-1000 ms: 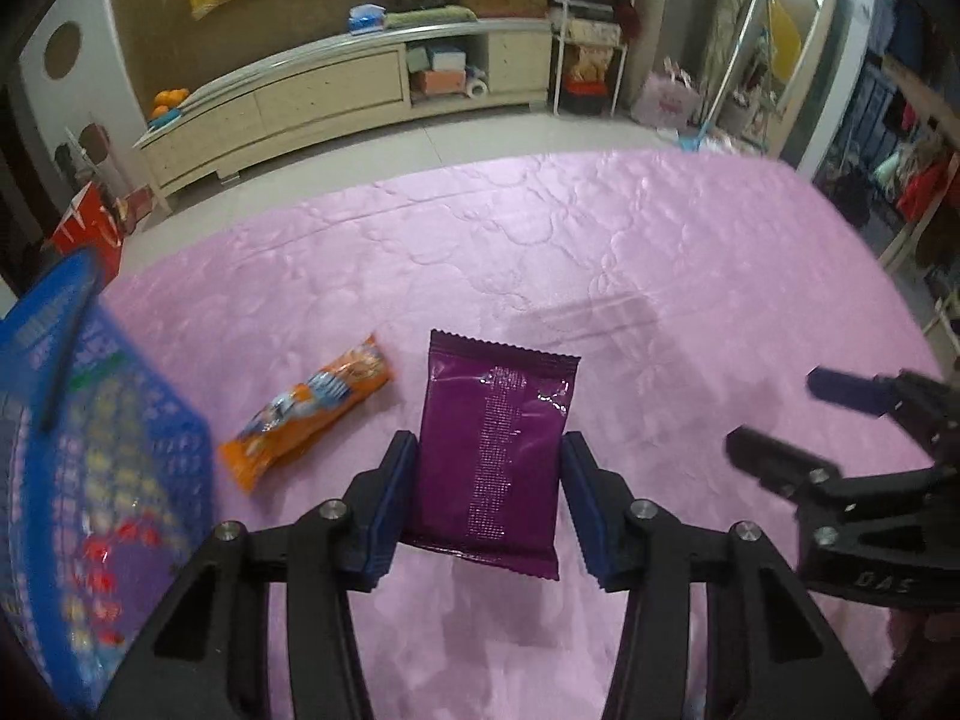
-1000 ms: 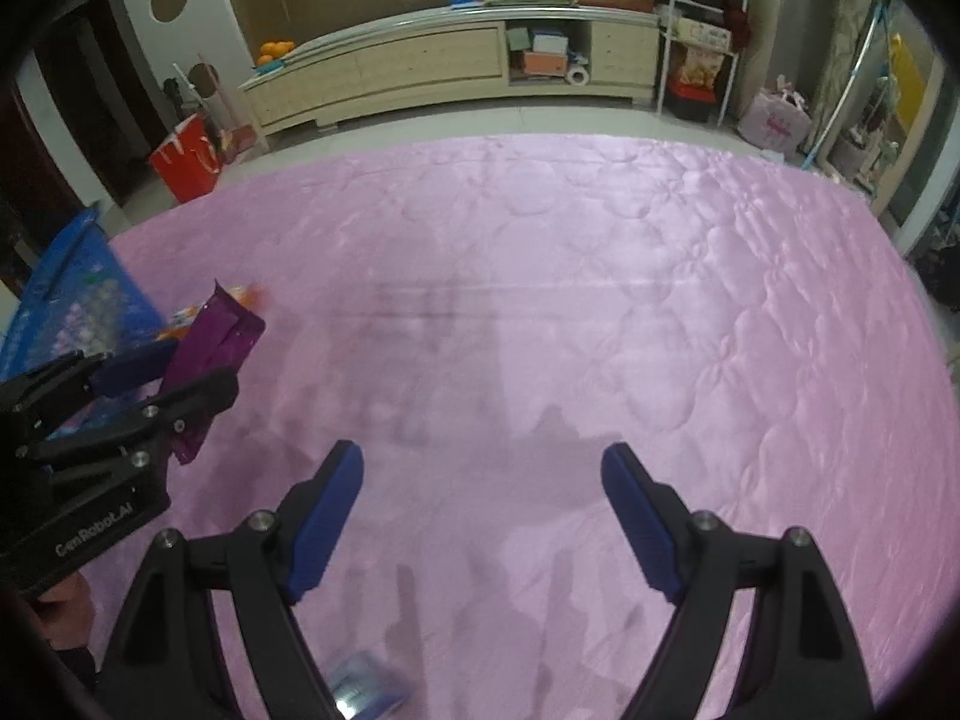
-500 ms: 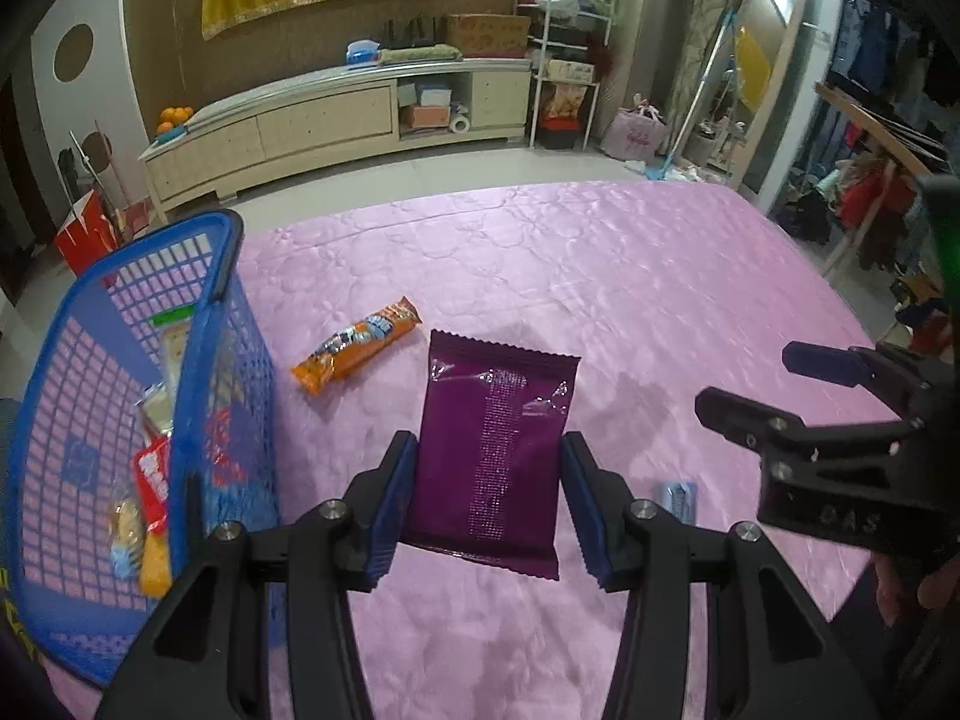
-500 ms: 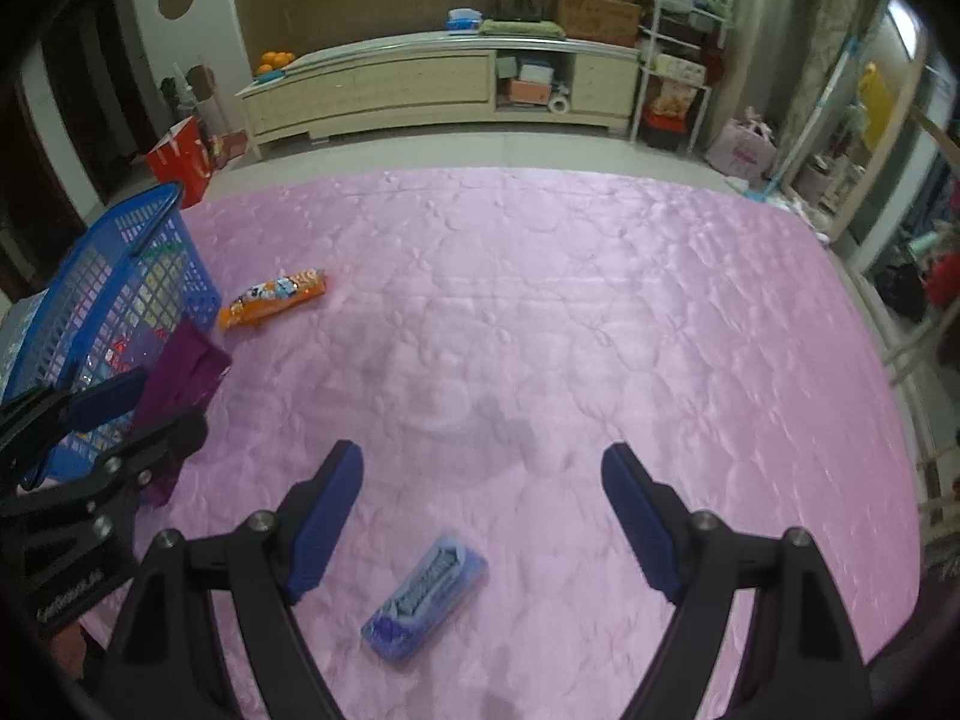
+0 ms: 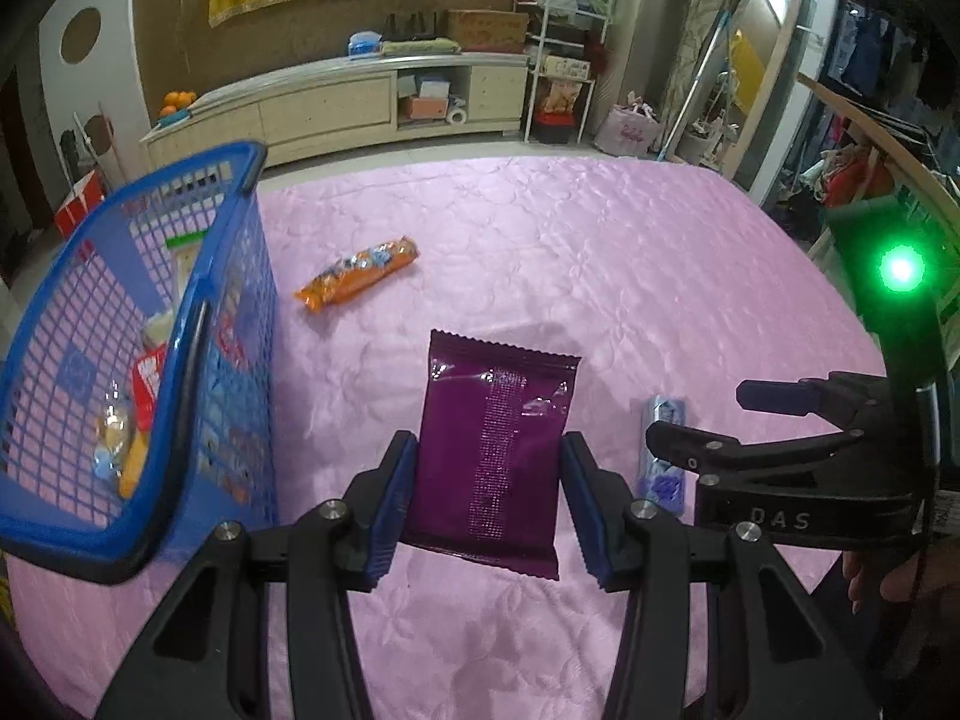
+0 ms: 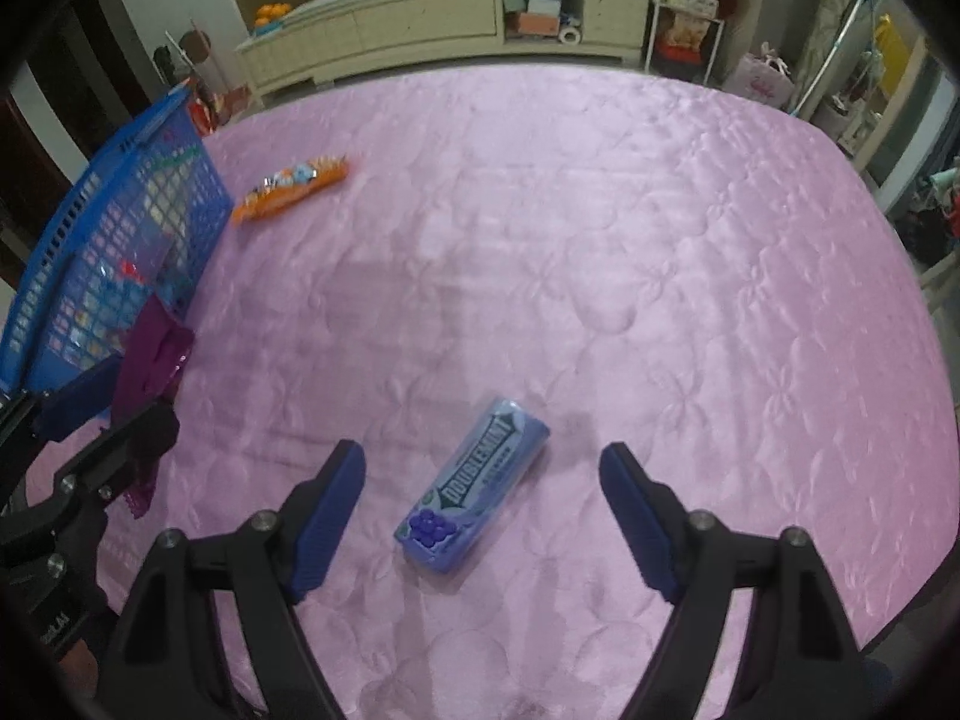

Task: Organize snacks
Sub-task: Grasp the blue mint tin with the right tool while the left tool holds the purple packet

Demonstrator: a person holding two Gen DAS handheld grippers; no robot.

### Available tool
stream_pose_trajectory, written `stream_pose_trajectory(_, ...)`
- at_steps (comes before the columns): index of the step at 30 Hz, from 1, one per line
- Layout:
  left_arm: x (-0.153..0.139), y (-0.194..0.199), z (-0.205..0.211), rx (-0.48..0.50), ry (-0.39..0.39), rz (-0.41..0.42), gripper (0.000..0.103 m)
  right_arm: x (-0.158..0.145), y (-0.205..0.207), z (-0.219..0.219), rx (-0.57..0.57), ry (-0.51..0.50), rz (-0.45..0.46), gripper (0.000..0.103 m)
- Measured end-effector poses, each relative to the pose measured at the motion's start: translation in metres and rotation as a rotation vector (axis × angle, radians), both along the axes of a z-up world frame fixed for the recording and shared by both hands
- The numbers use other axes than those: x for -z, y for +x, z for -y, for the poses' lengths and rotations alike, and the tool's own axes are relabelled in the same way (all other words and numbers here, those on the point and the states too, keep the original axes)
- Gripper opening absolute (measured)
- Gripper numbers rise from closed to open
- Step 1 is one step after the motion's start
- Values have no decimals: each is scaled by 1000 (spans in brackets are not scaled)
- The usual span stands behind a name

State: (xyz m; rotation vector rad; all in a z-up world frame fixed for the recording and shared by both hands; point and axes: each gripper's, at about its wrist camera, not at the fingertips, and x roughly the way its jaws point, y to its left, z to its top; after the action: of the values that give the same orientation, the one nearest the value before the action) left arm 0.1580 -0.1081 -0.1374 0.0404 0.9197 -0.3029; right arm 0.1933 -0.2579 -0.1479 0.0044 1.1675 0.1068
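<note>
Several snacks already lie in the blue basket [image 5: 129, 360] at left; left gripper [image 5: 489, 492] fingers clamp the purple packet [image 5: 495, 450]; right gripper [image 6: 483, 510] fingers, just narrowing, straddle the untouched gum pack [image 6: 474, 495]; orange packet [image 5: 357, 279] remains.

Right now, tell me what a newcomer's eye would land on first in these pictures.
First, the purple snack packet clamped in the left gripper, held above the pink quilted cover. Next, the blue basket at the left edge, already holding several snacks, with an orange snack pack lying on the cover just beyond it. Last, the blue gum pack lying on the cover between the fingers of the open right gripper, whose jaws have just been closing.
</note>
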Motion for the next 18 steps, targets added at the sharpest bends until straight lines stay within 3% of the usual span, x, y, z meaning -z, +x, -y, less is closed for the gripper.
stream_pose_trajectory(2,3,-1,-2,-5,-4,-8,46,6,3,-2,5,-1,-22,64)
stream_pose_trajectory(6,9,-4,-5,-9,-2,-15,46,22,8,-6,11,15,-67,63)
stream_pose_trajectory(13,17,-3,-8,-8,-14,-35,46,44,13,-15,7,-33,-124,49)
stream_pose_trajectory(18,16,-9,-4,26,-5,-19,46,45,8,-20,-17,-38,-92,43)
